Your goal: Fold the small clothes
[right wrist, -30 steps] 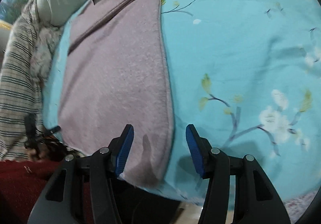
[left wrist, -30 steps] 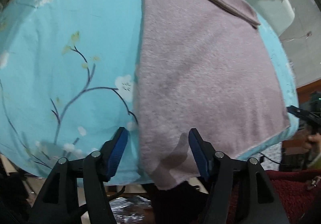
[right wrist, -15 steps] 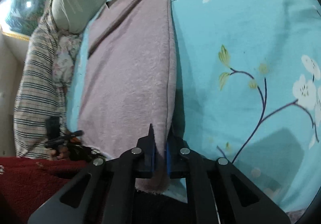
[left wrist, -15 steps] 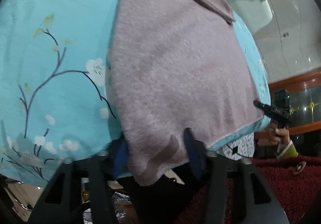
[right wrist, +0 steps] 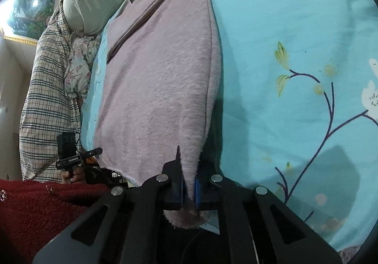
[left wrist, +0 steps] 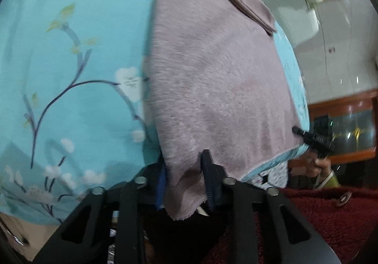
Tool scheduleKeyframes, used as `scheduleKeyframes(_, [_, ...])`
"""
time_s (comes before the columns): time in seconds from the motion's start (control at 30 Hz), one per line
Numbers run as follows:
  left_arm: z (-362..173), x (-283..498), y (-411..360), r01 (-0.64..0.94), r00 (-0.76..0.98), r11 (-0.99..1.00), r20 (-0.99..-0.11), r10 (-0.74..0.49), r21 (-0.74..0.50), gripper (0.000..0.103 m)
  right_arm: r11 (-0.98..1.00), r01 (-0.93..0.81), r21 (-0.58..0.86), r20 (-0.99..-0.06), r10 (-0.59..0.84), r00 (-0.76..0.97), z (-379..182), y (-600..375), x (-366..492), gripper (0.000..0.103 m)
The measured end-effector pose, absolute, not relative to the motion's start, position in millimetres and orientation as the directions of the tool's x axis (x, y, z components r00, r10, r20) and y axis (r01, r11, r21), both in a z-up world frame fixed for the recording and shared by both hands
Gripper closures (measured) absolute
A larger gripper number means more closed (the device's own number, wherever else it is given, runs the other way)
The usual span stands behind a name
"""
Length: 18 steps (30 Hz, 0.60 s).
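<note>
Because the fuzzy mauve fleece garment (left wrist: 212,79) is soft and limp, it will hang and bend wherever it is not supported, so I judge that it is light and will follow the grippers easily, but the free middle may sag or crease. It lies flat on the light blue bedsheet with printed blossom branches (left wrist: 70,56), its near hem hanging over the bed edge toward the person. On the left, the left gripper (left wrist: 184,179) has just been closing and now pinches the near left corner of the hem between its blue pads. On the right, the right gripper (right wrist: 189,189) has also just closed, clamped tight on the near right corner. These two corners seem good places to hold; the thick nap should not slip.
</note>
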<state>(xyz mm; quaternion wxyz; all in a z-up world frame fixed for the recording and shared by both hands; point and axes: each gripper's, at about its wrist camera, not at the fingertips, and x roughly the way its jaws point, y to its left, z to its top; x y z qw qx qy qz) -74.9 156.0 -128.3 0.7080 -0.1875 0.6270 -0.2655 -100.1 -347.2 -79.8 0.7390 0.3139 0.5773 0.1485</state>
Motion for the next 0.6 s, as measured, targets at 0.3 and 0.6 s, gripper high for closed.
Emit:
scheduleKeyframes(0.3, [-83, -81, 152, 0.184, 0.167, 0.758, -0.740, -0.651, -0.625, 0.099, 0.628, 0.078, 0.775, -0.585, 0.664, 0.466, -19, -355, -80, 0.096])
scheduleKeyframes(0.6, [5, -4, 154, 0.246, 0.384, 0.753, -0.652, -0.654, -0.611, 0.099, 0.654, -0.012, 0.756, -0.502, 0.592, 0.631, 45, -376, 24, 0.096])
